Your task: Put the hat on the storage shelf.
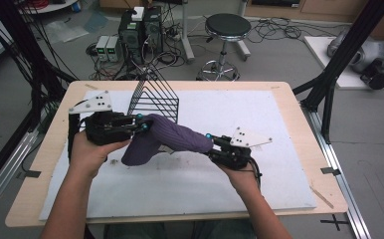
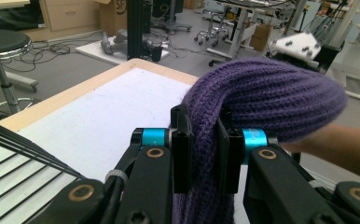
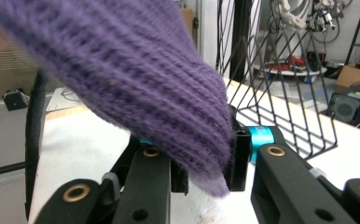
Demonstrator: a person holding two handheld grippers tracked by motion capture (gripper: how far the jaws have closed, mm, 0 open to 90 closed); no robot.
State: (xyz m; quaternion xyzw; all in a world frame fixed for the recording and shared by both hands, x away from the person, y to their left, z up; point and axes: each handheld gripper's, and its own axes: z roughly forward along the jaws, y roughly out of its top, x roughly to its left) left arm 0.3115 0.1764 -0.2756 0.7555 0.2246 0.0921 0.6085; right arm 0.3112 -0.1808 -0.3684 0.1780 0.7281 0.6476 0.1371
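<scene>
We find a person's two forearms entering from the near edge of the bench (image 1: 299, 124), each hand carrying a set of tongs. The right tongs (image 1: 211, 141) are closed on one end of a purple knitted hat (image 1: 172, 135); in the right gripper view the knit (image 3: 136, 88) is pinched between the two black jaws, its tip hanging just below them. The left tongs (image 1: 141, 123) are closed on the opposite end of the hat; in the left gripper view the fabric (image 2: 262, 98) is squeezed into a narrow fold between the pads (image 2: 182, 149) and bulges out above and beyond them. We note the hat spans the gap between the two sets of tongs, lifted off the white mat (image 1: 259, 149) that covers the bench top, with a loose fold drooping towards the mat below the left tongs. Whether that fold touches the mat we cannot tell. Just behind the hat stands a black wire rack (image 1: 155, 97), upright on the mat. Beyond the far edge of the bench, on the floor, we record a round black stool (image 1: 227, 27) and a cluster of computer cases (image 1: 141, 30) amid loose cables.
</scene>
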